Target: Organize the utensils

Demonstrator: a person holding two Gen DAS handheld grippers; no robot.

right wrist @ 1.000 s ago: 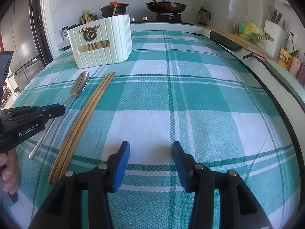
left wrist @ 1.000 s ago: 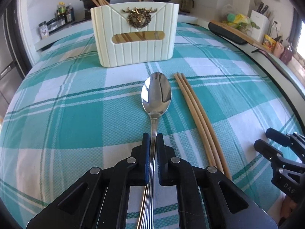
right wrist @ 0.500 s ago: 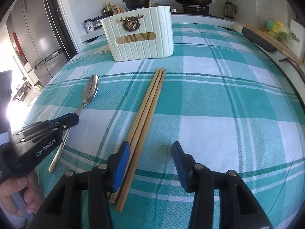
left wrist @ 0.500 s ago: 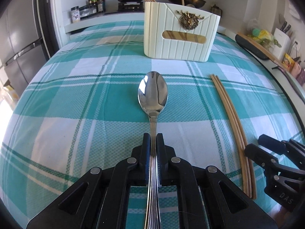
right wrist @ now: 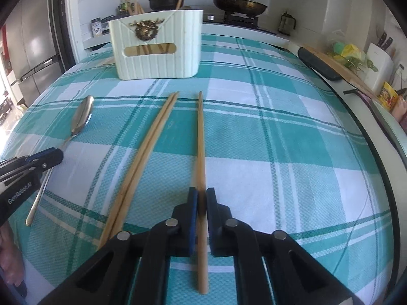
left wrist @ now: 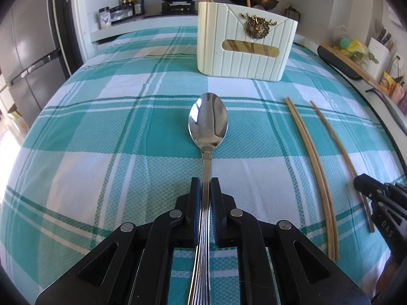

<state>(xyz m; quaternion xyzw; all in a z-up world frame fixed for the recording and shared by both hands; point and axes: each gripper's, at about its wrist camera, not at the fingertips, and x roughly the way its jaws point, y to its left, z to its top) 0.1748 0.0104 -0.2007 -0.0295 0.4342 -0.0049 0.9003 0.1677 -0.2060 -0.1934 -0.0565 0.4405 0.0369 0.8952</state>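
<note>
Both grippers clamp utensils: left (left wrist: 205, 188) spoon (left wrist: 207, 122), right (right wrist: 201, 198) chopstick (right wrist: 201, 137).

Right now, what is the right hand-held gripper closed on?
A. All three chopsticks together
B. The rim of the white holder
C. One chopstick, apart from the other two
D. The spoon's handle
C. In the right wrist view the right hand-held gripper has its pads against a single chopstick, while the other two chopsticks lie together on the cloth beside it; the spoon sits in the left hand-held gripper.
</note>
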